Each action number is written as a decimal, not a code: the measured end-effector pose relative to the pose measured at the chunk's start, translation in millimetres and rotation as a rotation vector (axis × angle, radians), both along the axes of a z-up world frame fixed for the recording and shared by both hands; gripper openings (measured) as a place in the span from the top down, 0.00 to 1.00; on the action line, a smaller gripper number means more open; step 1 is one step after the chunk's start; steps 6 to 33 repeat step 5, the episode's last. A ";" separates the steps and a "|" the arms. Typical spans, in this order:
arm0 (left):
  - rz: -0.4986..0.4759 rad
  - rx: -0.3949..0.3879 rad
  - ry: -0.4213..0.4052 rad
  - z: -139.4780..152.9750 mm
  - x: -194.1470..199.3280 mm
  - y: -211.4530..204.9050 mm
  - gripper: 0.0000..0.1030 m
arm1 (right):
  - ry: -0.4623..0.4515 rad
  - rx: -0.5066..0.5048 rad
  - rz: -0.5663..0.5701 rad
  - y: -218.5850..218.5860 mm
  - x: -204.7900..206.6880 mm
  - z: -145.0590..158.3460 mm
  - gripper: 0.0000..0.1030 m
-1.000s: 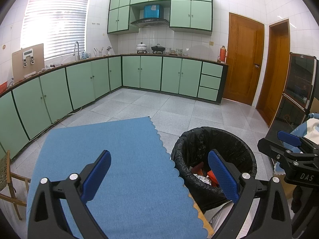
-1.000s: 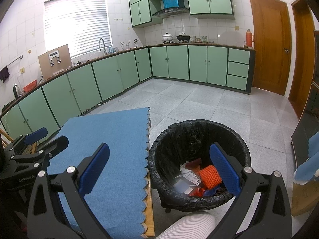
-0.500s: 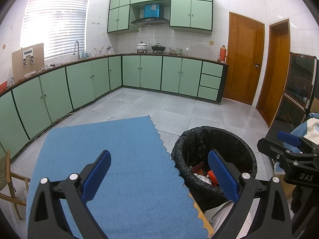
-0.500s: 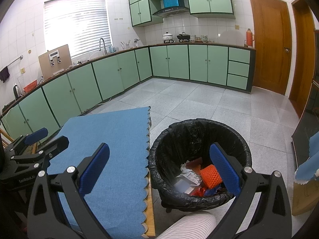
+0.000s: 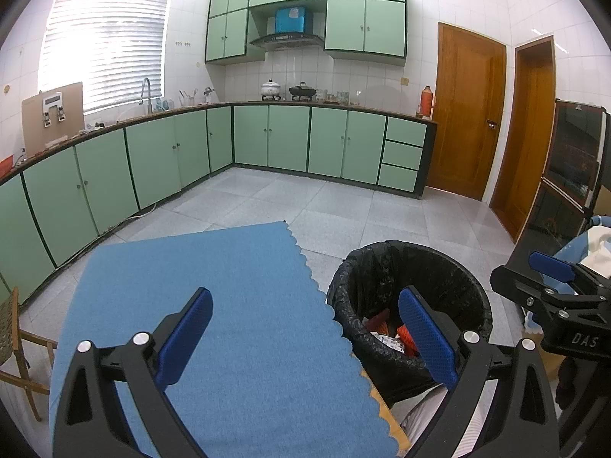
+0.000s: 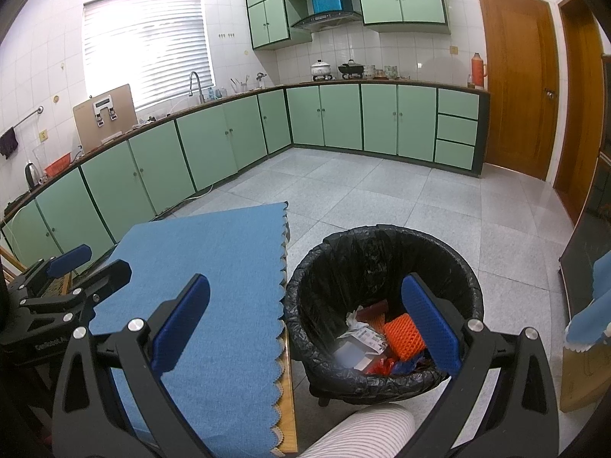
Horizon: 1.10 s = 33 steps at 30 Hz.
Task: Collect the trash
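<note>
Your left gripper [image 5: 305, 336] has its jaws spread wide with nothing between them; the left blue pad sits over the blue scalloped cloth [image 5: 229, 324] and the right pad lines up with the near rim of the bin. Your right gripper [image 6: 305, 328] is likewise spread wide and holds nothing, its left pad over the same cloth and its right pad in front of the bin's inside.

The trash bin [image 6: 305, 305], lined with a black bag, stands on the floor just beside the cloth's scalloped edge, mostly between the right gripper's jaws and to the right side of the left gripper's jaws. Inside it lie an orange mesh piece [image 6: 403, 334], crumpled white paper [image 6: 362, 334] and some red scraps, close behind the right pad.

The cloth covers a wooden table edge [image 6: 286, 389]. A striped sleeve or trouser leg [image 6: 366, 431] shows below the bin.
</note>
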<state>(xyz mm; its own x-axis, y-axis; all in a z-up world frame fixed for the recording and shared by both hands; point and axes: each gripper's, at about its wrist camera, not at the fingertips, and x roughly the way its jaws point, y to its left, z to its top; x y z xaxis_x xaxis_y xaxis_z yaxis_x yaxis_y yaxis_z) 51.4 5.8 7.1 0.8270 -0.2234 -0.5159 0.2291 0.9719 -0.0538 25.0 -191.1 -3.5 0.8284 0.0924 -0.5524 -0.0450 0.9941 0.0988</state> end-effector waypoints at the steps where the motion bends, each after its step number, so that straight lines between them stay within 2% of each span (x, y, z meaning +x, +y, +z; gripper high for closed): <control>1: 0.000 -0.001 0.001 0.0 0.4 -0.1 0.07 | 0.000 0.000 0.000 0.4 -0.1 -0.1 0.05; 33: 0.002 0.000 0.004 -0.2 1.4 0.5 0.07 | -0.001 -0.001 0.000 -0.3 0.1 0.3 0.05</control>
